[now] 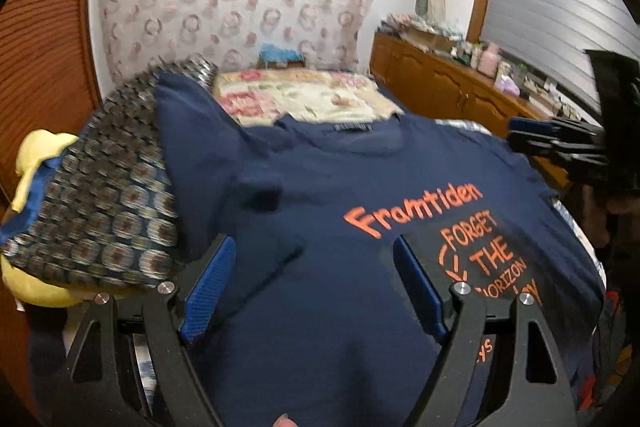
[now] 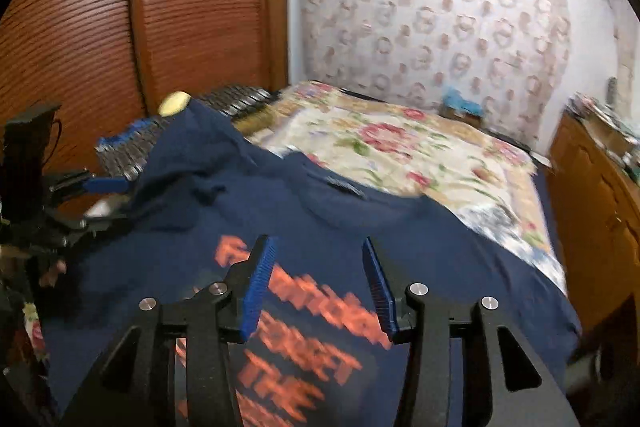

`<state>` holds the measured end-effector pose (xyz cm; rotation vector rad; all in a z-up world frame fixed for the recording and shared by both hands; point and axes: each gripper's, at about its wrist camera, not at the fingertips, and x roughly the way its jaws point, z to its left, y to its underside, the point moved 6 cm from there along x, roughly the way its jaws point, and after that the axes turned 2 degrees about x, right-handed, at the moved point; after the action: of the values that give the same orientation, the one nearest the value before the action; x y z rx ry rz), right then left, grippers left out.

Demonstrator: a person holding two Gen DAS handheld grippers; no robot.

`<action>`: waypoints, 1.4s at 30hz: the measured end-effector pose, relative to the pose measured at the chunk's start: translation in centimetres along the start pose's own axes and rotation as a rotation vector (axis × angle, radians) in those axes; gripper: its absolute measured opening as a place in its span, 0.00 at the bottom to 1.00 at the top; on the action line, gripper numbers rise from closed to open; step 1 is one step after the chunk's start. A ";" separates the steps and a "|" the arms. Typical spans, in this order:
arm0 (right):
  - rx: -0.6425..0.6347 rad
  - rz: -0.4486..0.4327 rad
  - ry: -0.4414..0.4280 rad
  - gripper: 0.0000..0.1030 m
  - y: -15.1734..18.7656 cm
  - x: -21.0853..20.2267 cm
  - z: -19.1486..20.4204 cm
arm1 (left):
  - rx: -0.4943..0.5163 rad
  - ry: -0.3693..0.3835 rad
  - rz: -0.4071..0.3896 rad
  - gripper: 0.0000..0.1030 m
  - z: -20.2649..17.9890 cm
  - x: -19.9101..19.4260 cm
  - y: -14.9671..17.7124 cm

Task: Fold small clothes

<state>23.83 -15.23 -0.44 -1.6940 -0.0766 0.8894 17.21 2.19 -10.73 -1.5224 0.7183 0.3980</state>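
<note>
Left wrist view is showing both grippers hovering open-fingered over the navy T-shirt; its sleeve is draping onto the patterned pile, risking a crooked fold.

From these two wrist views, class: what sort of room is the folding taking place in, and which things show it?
Most likely a bedroom. A bed with a floral bedspread lies behind the navy T-shirt, louvred wooden wardrobe doors stand to one side, and a cluttered wooden dresser lines the wall.
</note>
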 end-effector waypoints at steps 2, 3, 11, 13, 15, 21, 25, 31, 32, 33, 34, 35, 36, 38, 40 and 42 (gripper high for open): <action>0.016 0.015 0.042 0.46 1.0 -0.8 -1.0 | -0.002 0.006 0.029 0.79 -0.5 1.0 0.2; 0.030 0.024 0.060 0.46 1.8 -1.1 -1.7 | -0.001 0.007 0.043 0.79 -0.7 1.5 0.3; 0.160 0.109 0.201 0.46 7.2 -3.1 -7.6 | 0.024 0.000 0.132 0.79 -2.0 4.5 1.4; 0.184 0.135 0.251 0.46 8.3 -3.3 -9.0 | 0.034 -0.003 0.141 0.79 -2.3 4.8 1.5; 0.218 0.157 0.286 0.46 9.4 -3.6 -10.7 | 0.038 -0.008 0.157 0.79 -2.5 5.3 1.7; 0.313 0.217 0.338 0.46 11.0 -3.1 -13.2 | 0.068 -0.008 0.187 0.79 -3.2 6.2 1.8; 0.385 0.224 0.338 0.46 11.3 -2.8 -14.1 | 0.092 -0.011 0.197 0.79 -3.8 6.6 1.8; 0.435 0.213 0.286 0.46 10.2 -2.1 -13.6 | 0.140 -0.022 0.213 0.84 -4.6 7.1 1.9; 0.436 0.213 0.282 0.46 10.4 -2.1 -13.8 | 0.141 -0.019 0.214 0.86 -4.6 7.3 1.8; 0.442 0.215 0.274 0.46 10.2 -1.9 -13.7 | 0.142 -0.012 0.217 0.89 -4.7 7.3 1.9; 0.448 0.213 0.268 0.46 10.7 -2.0 -14.5 | 0.147 -0.010 0.220 0.89 -4.8 7.4 1.9; 0.451 0.213 0.261 0.46 10.9 -2.2 -14.7 | 0.151 -0.013 0.219 0.89 -4.9 7.4 1.9; 0.453 0.212 0.256 0.46 11.4 -2.1 -15.4 | 0.151 -0.012 0.220 0.90 -4.8 7.4 1.9; 0.463 0.210 0.242 0.46 12.3 -2.8 -16.0 | 0.151 -0.013 0.219 0.90 -4.9 7.4 1.9; 0.482 0.208 0.223 0.46 12.7 -2.9 -16.6 | 0.151 -0.013 0.219 0.90 -4.9 7.4 1.8; 0.487 0.207 0.208 0.40 12.7 -2.9 -17.0 | 0.151 -0.014 0.219 0.90 -4.9 7.4 1.8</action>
<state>26.79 -34.58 -9.04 -1.3374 0.4313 0.7976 20.63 -3.99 -16.43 -1.3023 0.8881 0.5062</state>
